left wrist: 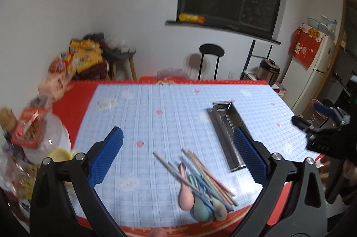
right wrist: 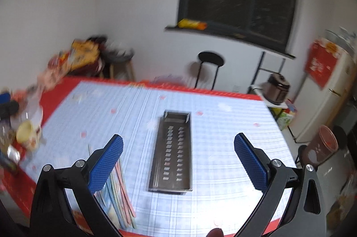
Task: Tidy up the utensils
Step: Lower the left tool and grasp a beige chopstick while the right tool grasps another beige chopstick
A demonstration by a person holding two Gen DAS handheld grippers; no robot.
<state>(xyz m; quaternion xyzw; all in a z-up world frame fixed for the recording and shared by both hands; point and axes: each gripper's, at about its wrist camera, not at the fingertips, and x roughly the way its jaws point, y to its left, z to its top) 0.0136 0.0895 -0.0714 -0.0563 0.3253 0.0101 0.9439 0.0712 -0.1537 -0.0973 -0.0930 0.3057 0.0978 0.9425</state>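
A heap of pastel chopsticks (left wrist: 207,172) and spoons (left wrist: 186,193) in pink, teal and blue lies on the light blue checked cloth near the table's front edge. To its right stands a long perforated steel tray (left wrist: 225,132), with nothing in it. My left gripper (left wrist: 178,161) hovers open above the heap, touching nothing. In the right wrist view the tray (right wrist: 171,152) lies straight ahead between the fingers of my right gripper (right wrist: 178,161), which is open and holds nothing. The chopsticks (right wrist: 121,192) show under its left finger. The other gripper (left wrist: 321,136) appears at the right edge.
Snack packets, a plastic jar and a yellow cup (right wrist: 28,134) crowd the table's left edge (left wrist: 33,132). A black stool (left wrist: 210,58) stands beyond the far edge, with a rice cooker (left wrist: 268,71) and a white fridge (left wrist: 312,78) to the right. A brown bin (right wrist: 321,145) stands on the floor.
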